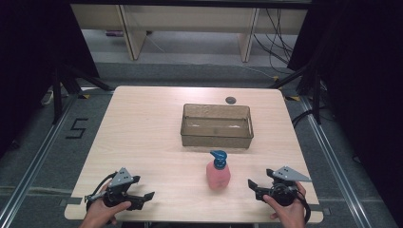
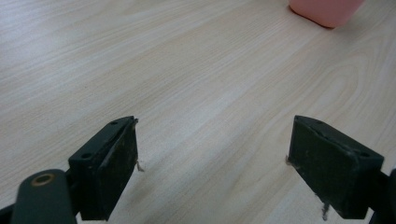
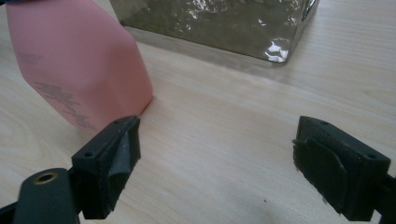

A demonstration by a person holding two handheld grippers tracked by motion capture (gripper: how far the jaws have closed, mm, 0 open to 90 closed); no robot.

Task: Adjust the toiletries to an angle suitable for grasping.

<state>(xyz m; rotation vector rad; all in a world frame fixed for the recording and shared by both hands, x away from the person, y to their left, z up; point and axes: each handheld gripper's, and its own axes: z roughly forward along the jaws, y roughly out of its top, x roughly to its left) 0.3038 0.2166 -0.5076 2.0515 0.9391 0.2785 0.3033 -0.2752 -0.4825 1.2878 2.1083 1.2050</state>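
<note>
A pink soap bottle [image 1: 218, 175] with a blue pump top stands upright near the table's front, between the two grippers. Behind it sits a clear smoky plastic bin [image 1: 216, 125], nothing visible inside. My left gripper [image 1: 142, 198] rests low at the front left, jaws wide apart over bare wood [image 2: 212, 154], with the bottle's base [image 2: 327, 11] far off at the top right. My right gripper [image 1: 253, 187] is at the front right, open, its jaws a short way from the bottle [image 3: 79, 74], which stands just beyond the left jaw. The bin's corner [image 3: 261, 32] lies farther ahead.
The light wooden table [image 1: 142, 137] has a small dark round spot [image 1: 231, 99] near its far edge. Black curtains flank both sides, and desk legs and cables stand on the floor beyond.
</note>
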